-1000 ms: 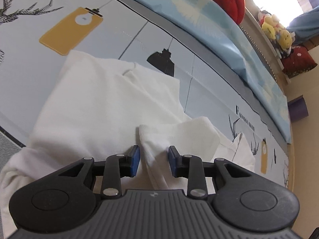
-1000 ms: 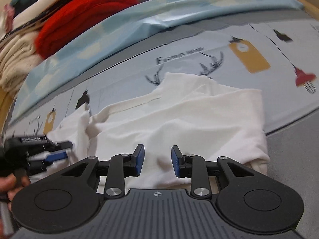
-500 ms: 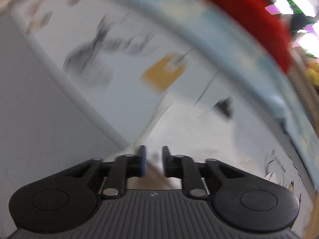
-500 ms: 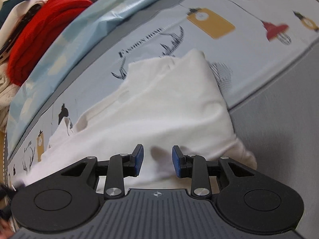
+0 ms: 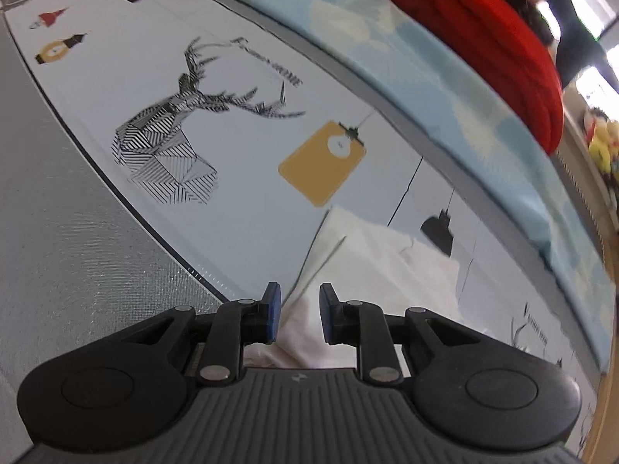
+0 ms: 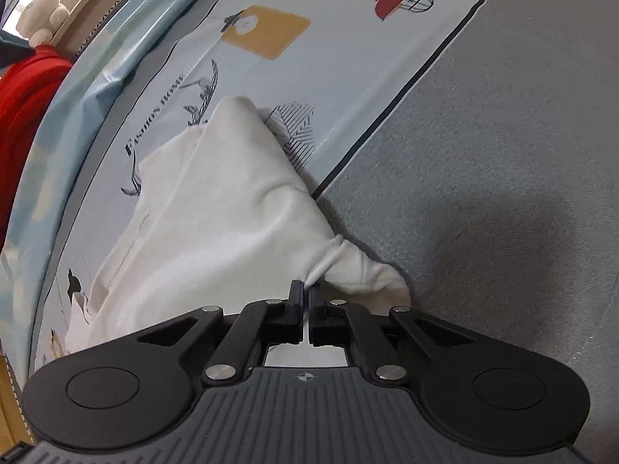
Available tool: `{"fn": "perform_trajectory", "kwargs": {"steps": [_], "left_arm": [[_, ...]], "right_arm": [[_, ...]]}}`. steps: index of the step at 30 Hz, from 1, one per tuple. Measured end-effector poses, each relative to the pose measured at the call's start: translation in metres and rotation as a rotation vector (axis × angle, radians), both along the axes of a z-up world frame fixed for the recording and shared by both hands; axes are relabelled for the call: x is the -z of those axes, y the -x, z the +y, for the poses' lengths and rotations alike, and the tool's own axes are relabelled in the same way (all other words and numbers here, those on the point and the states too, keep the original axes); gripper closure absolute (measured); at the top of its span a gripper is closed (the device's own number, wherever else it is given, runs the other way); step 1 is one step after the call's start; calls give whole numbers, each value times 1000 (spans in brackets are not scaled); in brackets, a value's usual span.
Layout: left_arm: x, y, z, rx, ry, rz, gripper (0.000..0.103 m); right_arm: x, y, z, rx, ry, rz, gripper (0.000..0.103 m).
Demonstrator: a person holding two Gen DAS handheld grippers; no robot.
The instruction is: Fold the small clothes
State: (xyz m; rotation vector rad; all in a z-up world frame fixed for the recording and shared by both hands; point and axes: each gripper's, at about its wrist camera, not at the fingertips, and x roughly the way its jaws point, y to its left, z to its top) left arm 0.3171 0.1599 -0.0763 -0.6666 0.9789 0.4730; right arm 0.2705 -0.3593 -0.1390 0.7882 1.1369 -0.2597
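A small white garment [image 6: 216,212] lies partly folded on a printed sheet [image 6: 348,89]. My right gripper [image 6: 305,294] is shut on a bunched fold at the garment's near right edge, where the sheet meets a grey cover. In the left wrist view the garment [image 5: 379,255] lies at lower centre and right. My left gripper [image 5: 298,309] is open just over its near left corner, with white cloth showing between the blue pads [image 5: 273,311]. I cannot tell if they touch it.
The sheet [image 5: 247,89] carries deer, lamp and yellow tag prints. A grey cover [image 6: 503,154] borders it. A light blue quilt [image 5: 425,54] runs along the far side, with a red folded blanket [image 5: 483,34] and stuffed toys [image 5: 601,143] beyond.
My right gripper has closed on the garment's right edge. My left gripper let go of the white fold, swung left along the garment and now sits open at its left corner.
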Motion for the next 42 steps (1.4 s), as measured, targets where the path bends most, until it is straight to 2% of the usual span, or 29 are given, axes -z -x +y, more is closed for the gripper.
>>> {"fn": "perform_trajectory", "kwargs": {"steps": [4,6,8,11,12,14,16,18,20,22,24,26,29,34,36,38,39,41,42], "left_arm": [[27,-6,0,81,40,110,80],[38,-2,3,68,55,167,80],[33,1,5,56,26,175,83],[18,1,1,89,-37,121,83],[21,-2,0,109,-30,132,83],[38,-2,4,113,40,203,83],[41,3,7,100,40,231,82],[27,6,6,106,19,196,83],[5,11,2,135,22,115,83],[-16,18,-6,204,0,32,82],[-38,33,-20,292,-81,-34,81],[-56,54,-32,372,-157,-69,81],[-81,90,-41,475,-186,-115,81],[-108,178,-47,624,-268,-212,79],[-102,216,-49,637,-275,-229,79],[-83,249,-48,617,-254,-235,79],[-71,259,-46,609,-237,-222,79],[-47,273,-43,579,-175,-136,80],[-43,279,-40,571,-146,-142,80]], "right_arm": [[-18,1,1,12,83,-47,102],[-21,-2,1,14,101,-52,102],[-19,-2,-2,20,97,-44,101],[-21,-2,-2,18,103,-39,101],[-21,-3,-1,6,109,-37,101],[-17,-7,2,-31,114,-7,100],[-7,-9,-1,-44,106,53,99],[0,-7,-3,-61,107,103,99],[-2,-4,-5,-62,120,114,99],[-14,1,-6,-63,114,76,99],[-37,8,-3,-100,108,-4,99],[-66,19,3,-168,123,-110,99],[-119,54,12,-286,181,-290,97],[-177,132,12,-462,254,-476,74],[-184,172,7,-520,289,-518,68],[-177,204,-1,-550,302,-521,66],[-168,219,-7,-539,303,-509,66],[-139,247,-17,-481,308,-471,66],[-122,258,-22,-453,299,-452,68]]}}
